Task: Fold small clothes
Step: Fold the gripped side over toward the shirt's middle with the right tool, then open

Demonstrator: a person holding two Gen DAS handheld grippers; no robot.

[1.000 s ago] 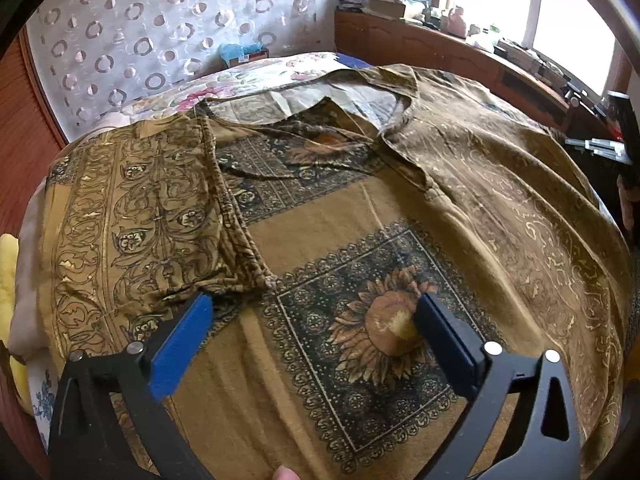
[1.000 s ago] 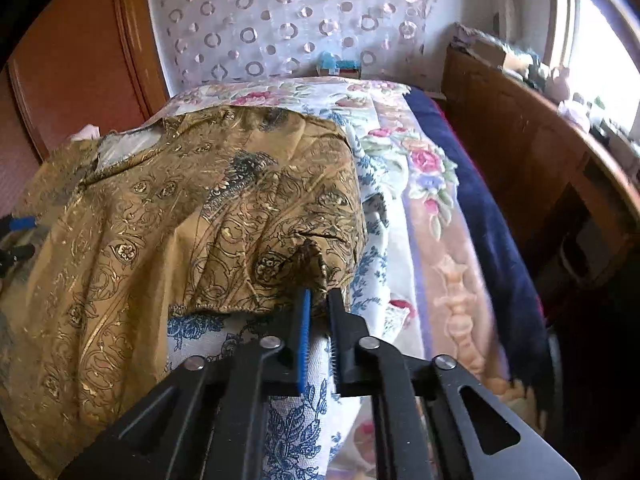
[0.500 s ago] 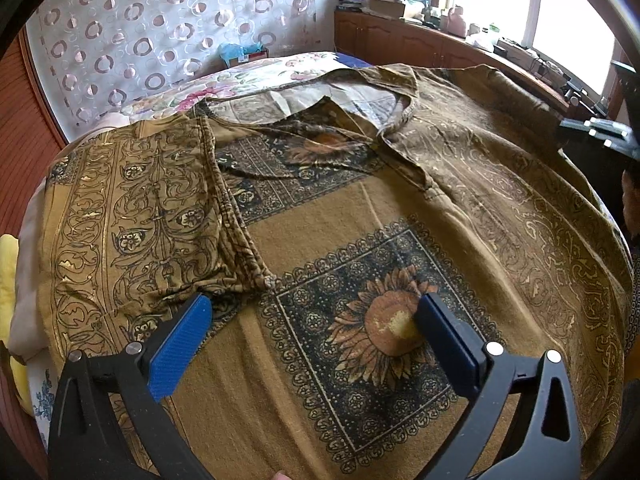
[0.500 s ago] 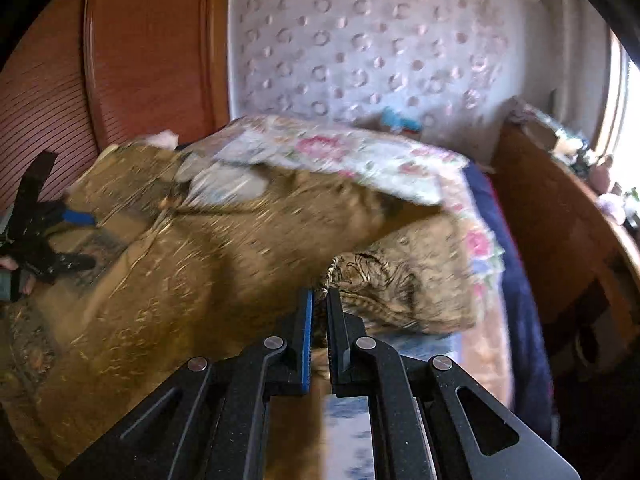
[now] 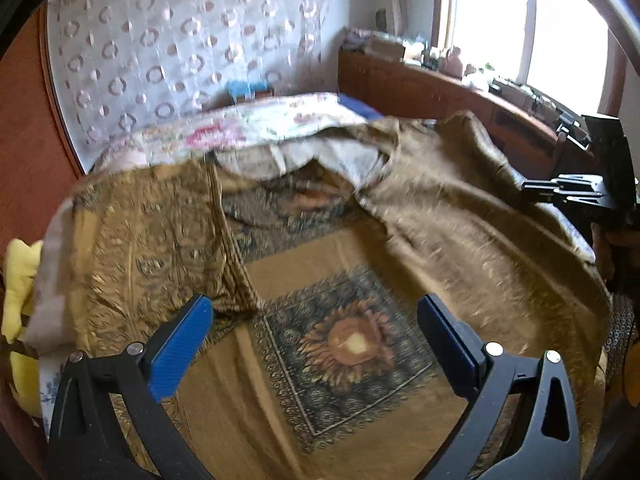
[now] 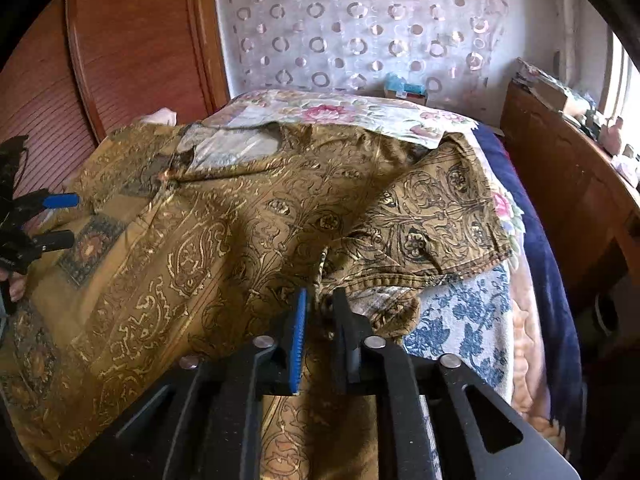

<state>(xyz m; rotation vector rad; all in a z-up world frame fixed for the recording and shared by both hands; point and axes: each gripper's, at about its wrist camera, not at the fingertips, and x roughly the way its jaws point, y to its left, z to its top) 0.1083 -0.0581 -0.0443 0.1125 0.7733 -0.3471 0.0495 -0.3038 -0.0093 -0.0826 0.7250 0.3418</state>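
A golden-brown patterned garment (image 5: 360, 248) lies spread on the bed, with a sunflower print (image 5: 348, 344) on its front. Its left sleeve (image 5: 152, 240) is folded inward. My left gripper (image 5: 312, 308) hovers open above the sunflower print, holding nothing; it also shows in the right wrist view (image 6: 60, 218). My right gripper (image 6: 321, 294) sits at the garment's (image 6: 200, 240) right side, where the other sleeve (image 6: 440, 216) is folded over the body. Its jaws are opening, a bunched fold of fabric loose between them. It appears small in the left wrist view (image 5: 532, 190).
A floral bedspread (image 6: 340, 112) covers the bed, with a blue-and-white cloth (image 6: 460, 320) and dark blue blanket (image 6: 540, 260) along its right side. A wooden cabinet (image 6: 568, 200) with clutter runs under the window. Wood panelling (image 6: 132, 48) stands at the left. A yellow cloth (image 5: 16, 280) lies at the far left.
The right gripper has carried the right sleeve inward over the garment's body, and its jaws have parted a little. The left gripper has lifted slightly, staying open.
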